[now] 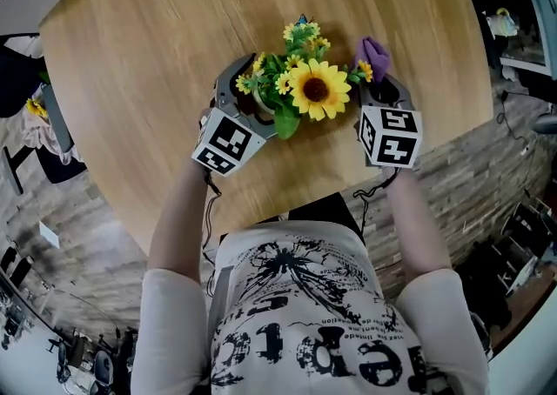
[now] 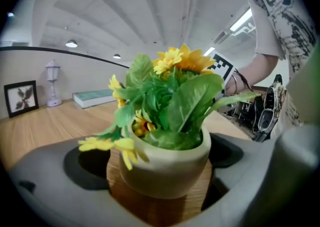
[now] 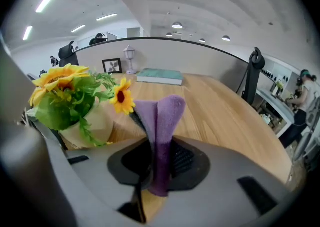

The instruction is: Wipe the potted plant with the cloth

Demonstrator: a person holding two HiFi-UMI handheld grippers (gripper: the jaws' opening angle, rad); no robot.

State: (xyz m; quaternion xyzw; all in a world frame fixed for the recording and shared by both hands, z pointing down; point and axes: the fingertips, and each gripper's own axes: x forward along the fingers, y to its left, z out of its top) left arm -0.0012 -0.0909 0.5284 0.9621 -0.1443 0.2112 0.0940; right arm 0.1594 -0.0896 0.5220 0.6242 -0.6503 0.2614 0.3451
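The right gripper (image 1: 385, 93) clamps one purple cloth (image 3: 160, 121), its fold standing upright beside the blooms. The left gripper (image 1: 252, 93), jaws spread wide, brackets the pot of the single potted plant (image 1: 305, 89), upright near the middle of the round wooden table (image 1: 130, 80). Black lettering on the person's shirt (image 1: 305, 315) cannot be read.

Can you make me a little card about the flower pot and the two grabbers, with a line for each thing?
Table: round wooden table
Plant: potted plant with yellow flowers, standing upright on the table
Left gripper: fingers wide apart, the pot sits between them with a gap on each side, not squeezed
Right gripper: fingers shut on the purple cloth, which sticks up out of them
Cloth and plant: the cloth is close beside the flowers; whether it touches them cannot be told
Wiping: not seen yet
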